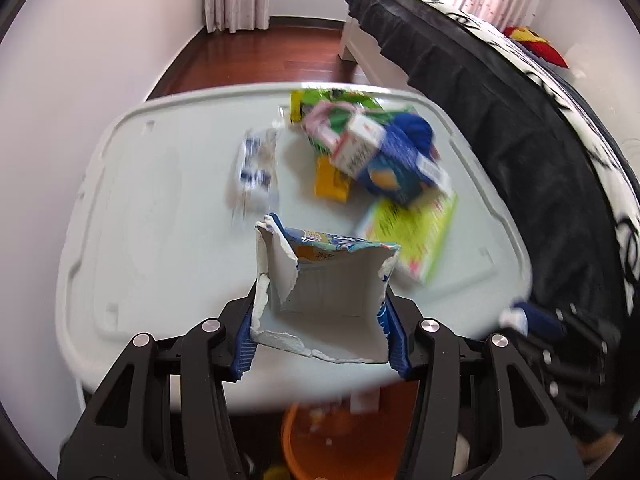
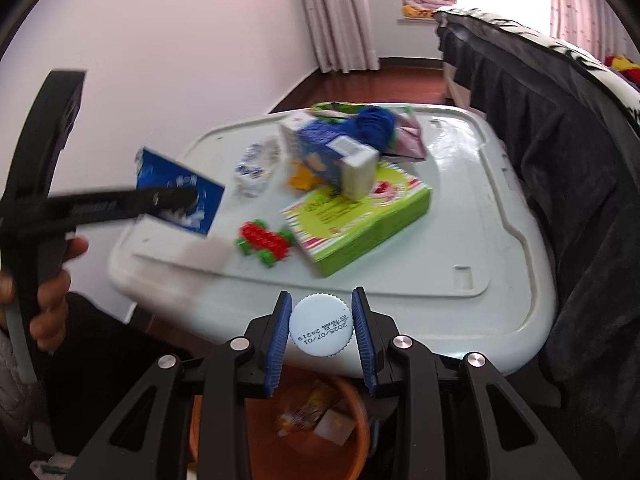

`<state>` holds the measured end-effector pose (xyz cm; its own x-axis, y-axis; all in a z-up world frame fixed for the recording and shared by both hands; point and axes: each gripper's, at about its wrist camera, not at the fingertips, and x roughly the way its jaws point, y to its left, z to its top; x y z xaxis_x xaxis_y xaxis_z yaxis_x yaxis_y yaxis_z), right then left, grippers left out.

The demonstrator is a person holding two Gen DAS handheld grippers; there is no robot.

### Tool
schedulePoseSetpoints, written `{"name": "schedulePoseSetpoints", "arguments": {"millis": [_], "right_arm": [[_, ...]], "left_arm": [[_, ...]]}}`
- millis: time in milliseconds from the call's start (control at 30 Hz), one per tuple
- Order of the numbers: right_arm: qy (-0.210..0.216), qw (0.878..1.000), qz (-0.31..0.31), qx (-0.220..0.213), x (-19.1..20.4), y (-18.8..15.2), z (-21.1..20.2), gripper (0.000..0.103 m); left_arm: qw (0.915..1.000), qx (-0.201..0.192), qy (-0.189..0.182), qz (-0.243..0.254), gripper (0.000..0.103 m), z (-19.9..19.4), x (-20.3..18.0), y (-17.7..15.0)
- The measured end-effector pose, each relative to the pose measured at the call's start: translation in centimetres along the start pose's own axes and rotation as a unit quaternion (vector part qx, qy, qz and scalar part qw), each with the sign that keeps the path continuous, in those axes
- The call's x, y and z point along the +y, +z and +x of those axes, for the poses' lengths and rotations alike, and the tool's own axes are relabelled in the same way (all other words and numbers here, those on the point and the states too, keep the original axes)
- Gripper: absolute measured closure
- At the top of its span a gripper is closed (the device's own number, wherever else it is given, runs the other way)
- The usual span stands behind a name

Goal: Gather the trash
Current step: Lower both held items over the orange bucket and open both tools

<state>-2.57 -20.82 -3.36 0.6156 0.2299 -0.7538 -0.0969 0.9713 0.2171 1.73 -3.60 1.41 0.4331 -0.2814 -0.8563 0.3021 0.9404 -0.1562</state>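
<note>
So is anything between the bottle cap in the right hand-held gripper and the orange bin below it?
Nothing visible. The right hand-held gripper holds the bottle cap just past the table edge, and the orange bin sits open underneath, with only wrappers already inside.

Beyond the left jaws, smeared by motion: pile (image 1: 372, 152) and wrapper (image 1: 256, 168), print unreadable. Below the right jaws, bin (image 2: 352, 440) half hidden by fingers (image 2: 276, 344). Left of them, gripper (image 2: 176, 200) and carton (image 2: 180, 196) blurred.
</note>
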Motion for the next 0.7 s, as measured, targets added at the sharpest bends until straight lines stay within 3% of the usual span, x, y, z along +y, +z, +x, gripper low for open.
{"name": "schedulePoseSetpoints", "arguments": {"millis": [200, 433, 633, 700], "right_arm": [[0.033, 0.999, -0.006, 0.032, 2.5, -2.5, -1.5, 0.072], [0.045, 0.996, -0.013, 0.072, 4.0, -6.4, -0.9, 0.072], [0.044, 0.996, -0.012, 0.081, 4.0, -7.5, -0.9, 0.071], [0.048, 0.995, -0.009, 0.091, 3.9, -7.8, -0.7, 0.054]], "left_arm": [[0.9972, 0.066, -0.036, 0.003, 0.052, -1.5, -1.0, -6.5], [0.9893, 0.134, -0.058, -0.002, 0.052, 1.1, -2.6, -12.4], [0.9890, 0.135, -0.059, -0.015, 0.052, 0.8, -2.1, -13.2], [0.9878, 0.146, -0.053, -0.013, 0.045, 1.0, -2.0, -13.3]]}}
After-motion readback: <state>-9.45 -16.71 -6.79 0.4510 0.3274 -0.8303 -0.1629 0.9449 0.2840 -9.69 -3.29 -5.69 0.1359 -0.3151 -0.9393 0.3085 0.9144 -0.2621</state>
